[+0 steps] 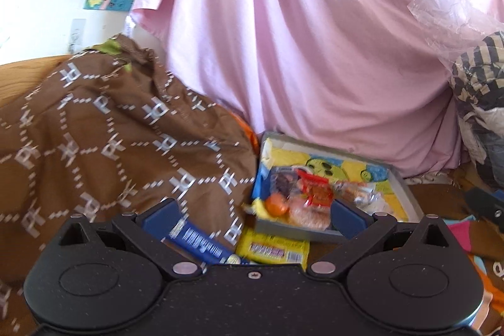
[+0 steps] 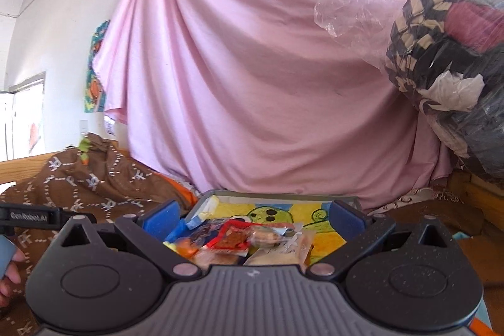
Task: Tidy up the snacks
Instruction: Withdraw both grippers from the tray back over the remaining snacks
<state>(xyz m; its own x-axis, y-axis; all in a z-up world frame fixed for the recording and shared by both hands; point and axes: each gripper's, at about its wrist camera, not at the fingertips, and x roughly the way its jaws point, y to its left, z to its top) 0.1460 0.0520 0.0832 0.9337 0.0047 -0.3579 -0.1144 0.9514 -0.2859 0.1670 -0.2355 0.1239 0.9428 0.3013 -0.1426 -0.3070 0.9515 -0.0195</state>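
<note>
Pink sheet [image 1: 283, 37] backdrop; tray [image 1: 406, 188] at 12 o'clock collects snacks; left gripper [image 1: 252, 216], right gripper [image 2: 252, 218] both wide open, empty, lined up to pick

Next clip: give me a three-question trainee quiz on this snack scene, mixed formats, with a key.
1. True or false: both the left gripper and the right gripper are open and hold nothing.
2. Which snack lies outside the tray, beside the blue pack?
A. the yellow pack
B. the red packet
C. the orange ball
3. Fill in: the cloth hanging behind the tray is ____.

Key
1. True
2. A
3. The pink sheet: pink.
</note>
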